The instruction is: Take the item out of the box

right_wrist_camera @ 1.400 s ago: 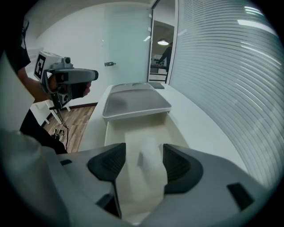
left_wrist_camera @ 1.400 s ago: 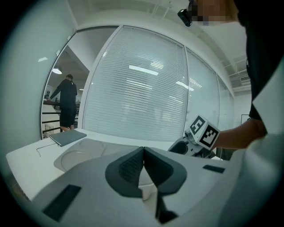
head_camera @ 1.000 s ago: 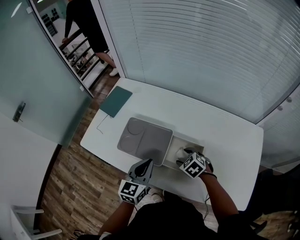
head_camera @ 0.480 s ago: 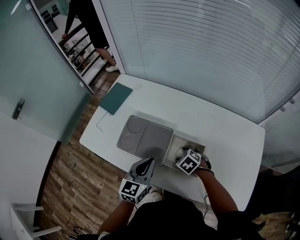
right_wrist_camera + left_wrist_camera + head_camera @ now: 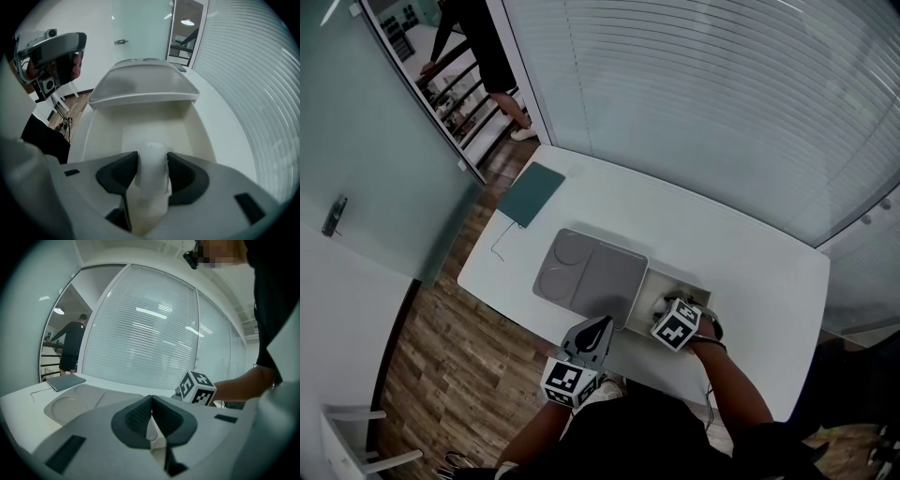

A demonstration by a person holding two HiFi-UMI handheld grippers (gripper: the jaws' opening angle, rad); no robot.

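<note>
With the grey lid (image 5: 591,277) clear of the opening, the right gripper (image 5: 152,161) was down in the box (image 5: 199,133) on the counter (image 5: 741,253), its fingers closing on the white item (image 5: 152,185) inside, not yet lifted out, while the fingers of the left gripper (image 5: 151,414) were together and empty.

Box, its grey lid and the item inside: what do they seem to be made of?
Box: probably smooth cream plastic, from its rounded moulded walls and soft sheen. Grey lid: likely matte plastic, with a rolled rim and a round recess pressed into it. Item: whitish, frosted, half-translucent; perhaps soft plastic or a wrapping, I cannot tell.
</note>
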